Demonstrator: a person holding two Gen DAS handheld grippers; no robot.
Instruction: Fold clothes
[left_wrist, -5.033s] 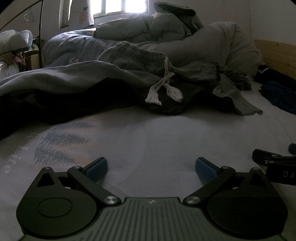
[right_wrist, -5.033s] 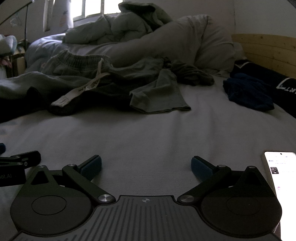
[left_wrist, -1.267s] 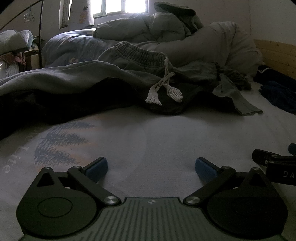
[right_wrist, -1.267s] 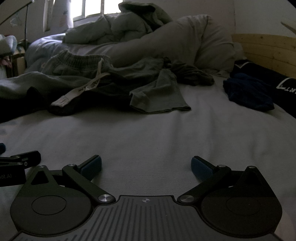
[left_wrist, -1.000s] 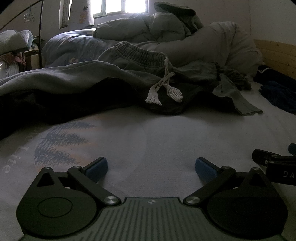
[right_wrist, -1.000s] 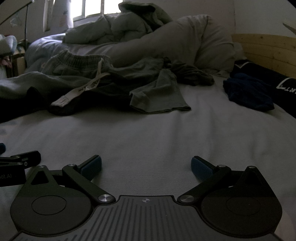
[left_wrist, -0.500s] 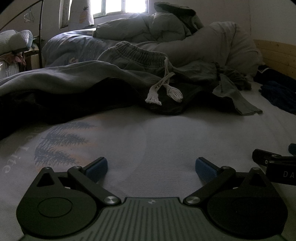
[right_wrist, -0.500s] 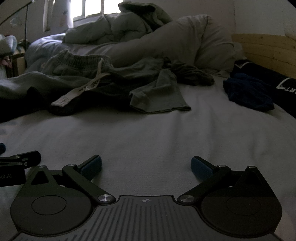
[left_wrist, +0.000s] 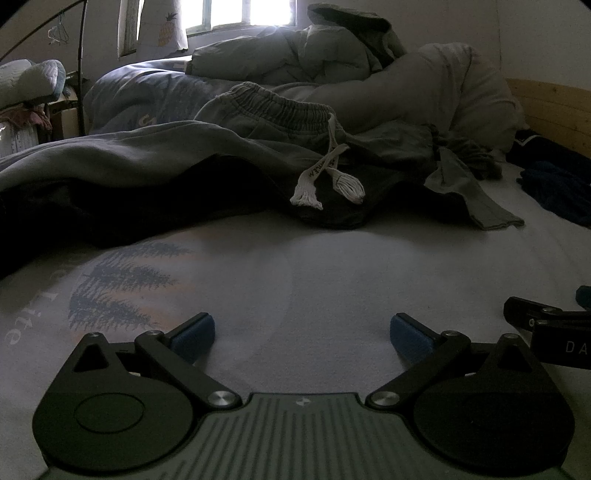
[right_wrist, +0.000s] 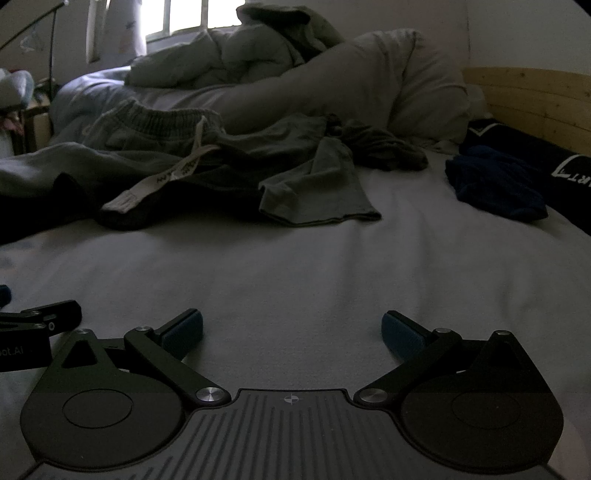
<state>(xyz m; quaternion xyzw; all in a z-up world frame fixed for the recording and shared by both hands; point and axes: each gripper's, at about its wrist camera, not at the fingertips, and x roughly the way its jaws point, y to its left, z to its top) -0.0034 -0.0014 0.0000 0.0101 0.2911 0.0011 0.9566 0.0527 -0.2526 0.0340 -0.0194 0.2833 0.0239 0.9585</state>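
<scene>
A heap of grey clothes lies across the bed ahead of both grippers. Grey sweatpants (left_wrist: 273, 110) with a ribbed waistband and a white drawstring (left_wrist: 325, 173) top the heap; they also show in the right wrist view as sweatpants (right_wrist: 155, 125). A grey-green garment (right_wrist: 325, 188) spreads flat toward me. My left gripper (left_wrist: 301, 332) rests low on the sheet, open and empty. Beside it, my right gripper (right_wrist: 291, 328) is likewise open with nothing between its fingers. Each gripper's edge shows in the other's view.
A pale sheet (right_wrist: 295, 266) with a tree print (left_wrist: 122, 291) covers the near bed. A crumpled duvet and pillow (right_wrist: 351, 77) fill the back. Dark blue clothes (right_wrist: 495, 184) lie at the right by a wooden headboard (right_wrist: 528, 99). A window (left_wrist: 236, 14) glows behind.
A lit phone at the lower right of the right wrist view five seconds ago is gone from view. Both grippers and the clothes have stayed still.
</scene>
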